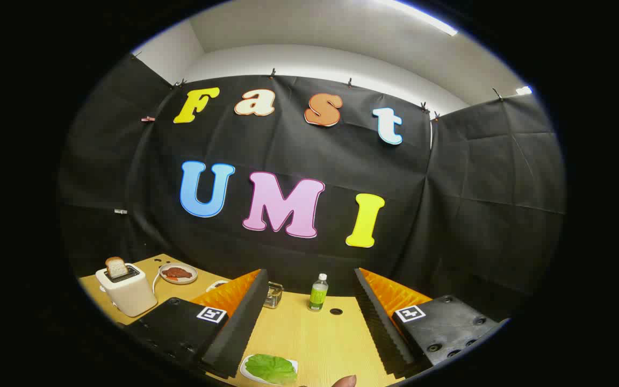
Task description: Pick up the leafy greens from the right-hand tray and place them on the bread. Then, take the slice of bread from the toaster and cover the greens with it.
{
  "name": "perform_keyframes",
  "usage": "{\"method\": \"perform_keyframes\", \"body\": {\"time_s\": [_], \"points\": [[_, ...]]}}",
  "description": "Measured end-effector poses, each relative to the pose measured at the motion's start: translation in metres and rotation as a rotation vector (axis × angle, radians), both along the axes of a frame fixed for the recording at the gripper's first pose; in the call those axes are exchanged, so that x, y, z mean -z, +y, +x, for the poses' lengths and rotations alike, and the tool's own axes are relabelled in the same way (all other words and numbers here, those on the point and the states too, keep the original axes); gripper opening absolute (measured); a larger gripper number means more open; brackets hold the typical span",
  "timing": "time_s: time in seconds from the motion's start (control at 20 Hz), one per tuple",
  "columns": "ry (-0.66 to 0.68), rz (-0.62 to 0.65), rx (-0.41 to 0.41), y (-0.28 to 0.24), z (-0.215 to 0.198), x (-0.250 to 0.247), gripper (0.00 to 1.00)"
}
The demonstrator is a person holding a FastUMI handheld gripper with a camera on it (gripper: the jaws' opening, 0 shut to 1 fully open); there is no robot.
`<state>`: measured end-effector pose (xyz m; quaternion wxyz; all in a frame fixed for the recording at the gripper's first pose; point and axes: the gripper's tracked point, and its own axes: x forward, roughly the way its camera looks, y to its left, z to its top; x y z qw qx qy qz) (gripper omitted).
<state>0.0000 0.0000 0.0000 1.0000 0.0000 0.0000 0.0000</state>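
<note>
Gripper view: leafy greens (271, 368) lie on a white tray (247, 373) between the spread-apart tongs (309, 322), which grip nothing. Beyond them on the tabletop (309, 333) stands a green bottle (318, 293). Farther left, a bread slice (116, 266) sits in the toaster (127, 293).

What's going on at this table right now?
A person holds the gripper above the table, fingers open and empty. The greens lie on a small tray low between the fingers, untouched. Off to the left, a bread slice stands in the toaster. A bottle stands ahead.
</note>
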Motion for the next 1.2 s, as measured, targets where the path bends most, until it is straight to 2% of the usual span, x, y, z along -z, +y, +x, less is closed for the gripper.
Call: {"method": "perform_keyframes", "body": {"time_s": [0.75,0.95,1.2], "points": [[0.078,0.045,0.025,-0.002,0.006,0.023,0.98],[0.146,0.022,-0.027,0.010,0.012,0.040,0.98],[0.429,-0.004,-0.167,0.038,0.004,0.113,0.98]]}}
